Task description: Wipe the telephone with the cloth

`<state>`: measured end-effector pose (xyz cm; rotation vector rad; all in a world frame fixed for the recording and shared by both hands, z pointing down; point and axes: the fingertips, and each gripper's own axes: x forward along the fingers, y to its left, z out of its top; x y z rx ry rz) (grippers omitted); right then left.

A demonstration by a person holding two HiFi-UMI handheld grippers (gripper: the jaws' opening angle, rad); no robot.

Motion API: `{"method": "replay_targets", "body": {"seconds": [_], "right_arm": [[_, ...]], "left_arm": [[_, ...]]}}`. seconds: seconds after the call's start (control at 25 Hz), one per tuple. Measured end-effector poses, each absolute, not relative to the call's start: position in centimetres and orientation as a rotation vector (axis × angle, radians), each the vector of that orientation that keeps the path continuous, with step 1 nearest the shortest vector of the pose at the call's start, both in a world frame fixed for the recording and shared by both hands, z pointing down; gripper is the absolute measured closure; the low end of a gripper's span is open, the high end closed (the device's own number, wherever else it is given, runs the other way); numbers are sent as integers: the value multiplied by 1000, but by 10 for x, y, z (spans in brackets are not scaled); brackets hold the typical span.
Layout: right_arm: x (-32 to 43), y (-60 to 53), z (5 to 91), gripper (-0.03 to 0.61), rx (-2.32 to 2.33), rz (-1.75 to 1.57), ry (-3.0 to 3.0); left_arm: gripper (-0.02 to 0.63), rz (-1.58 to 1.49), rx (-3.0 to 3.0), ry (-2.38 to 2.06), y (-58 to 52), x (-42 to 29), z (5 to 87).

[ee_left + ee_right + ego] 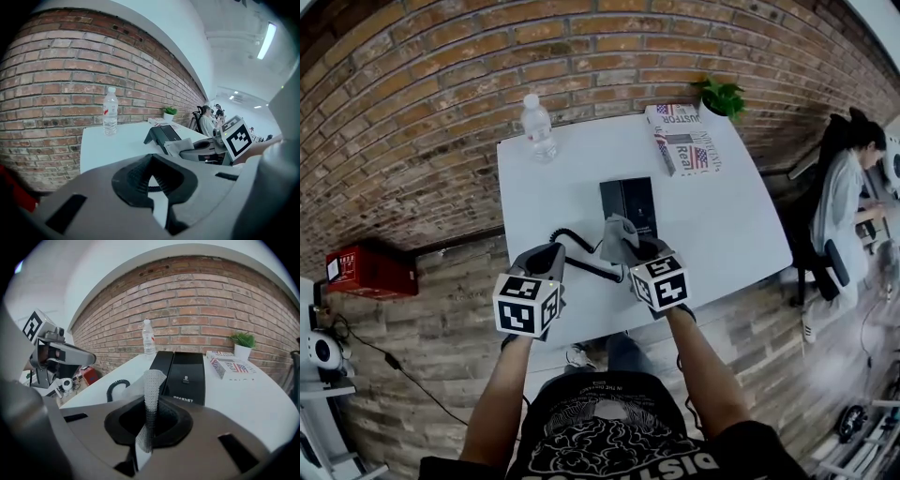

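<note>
Right tongs (pixel 149 430) clamped on grey mesh cloth (pixel 153 390), black desk telephone (pixel 188 373) just ahead. Left tongs (pixel 152 177) closed, empty; black coiled cord (pixel 572 239) in front.

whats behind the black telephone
Beyond the black telephone stand a clear plastic water bottle, a stack of printed papers and a small green potted plant. The grey mesh cloth hides part of its near edge.
</note>
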<state>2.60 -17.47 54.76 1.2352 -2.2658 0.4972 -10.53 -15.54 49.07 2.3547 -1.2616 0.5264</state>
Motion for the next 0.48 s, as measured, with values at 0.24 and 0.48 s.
{"method": "replay_targets", "body": {"seconds": [0.24,0.48], "right_arm": [[29,-154,557,568,1240,522,-2242],[29,-139,563,568,1231,532,-2231]], "left_arm": [[609,534,2370,-1219,-144,-101,495],[609,534,2377,-1205,-141,-99,497]]}}
